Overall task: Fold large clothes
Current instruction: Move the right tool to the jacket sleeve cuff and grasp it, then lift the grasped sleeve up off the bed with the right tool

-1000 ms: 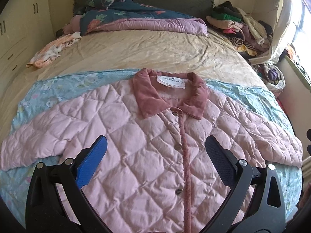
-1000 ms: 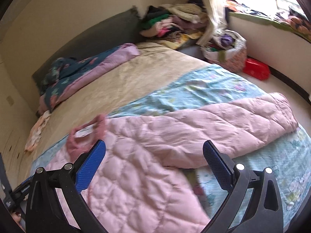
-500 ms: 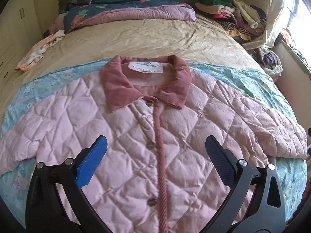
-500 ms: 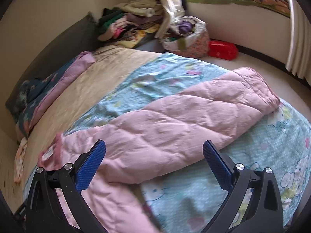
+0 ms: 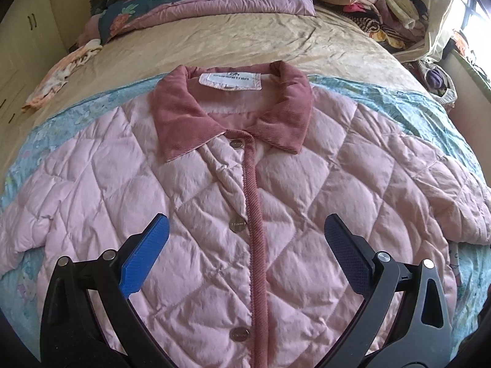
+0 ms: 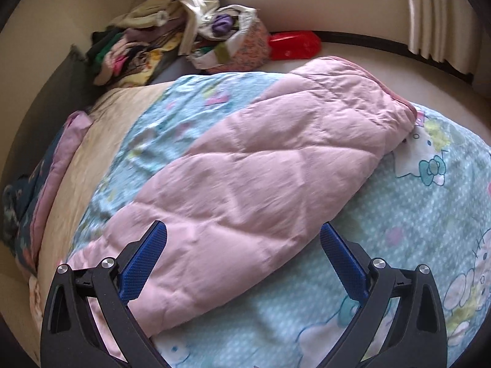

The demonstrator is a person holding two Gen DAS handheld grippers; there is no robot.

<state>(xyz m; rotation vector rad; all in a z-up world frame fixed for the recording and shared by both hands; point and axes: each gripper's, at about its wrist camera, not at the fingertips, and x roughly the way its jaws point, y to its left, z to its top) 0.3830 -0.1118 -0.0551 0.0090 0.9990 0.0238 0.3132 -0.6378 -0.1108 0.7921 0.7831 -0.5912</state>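
The pink jacket [image 5: 214,202] lies flat and buttoned on the blue blanket [image 6: 429,214], with the left gripper [image 5: 245,245] spread wide, holding nothing, above its chest and the right gripper [image 6: 244,251] also spread, empty, above its sleeve [image 6: 260,168].

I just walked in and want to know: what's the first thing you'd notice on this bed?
The big pink quilted jacket with a dusty-rose corduroy collar lies spread flat, front up and buttoned, on the light blue cartoon-print sheet. One puffy pink sleeve stretches out sideways toward the edge of the bed. Both tools, left and right, hover open above the jacket, holding nothing.
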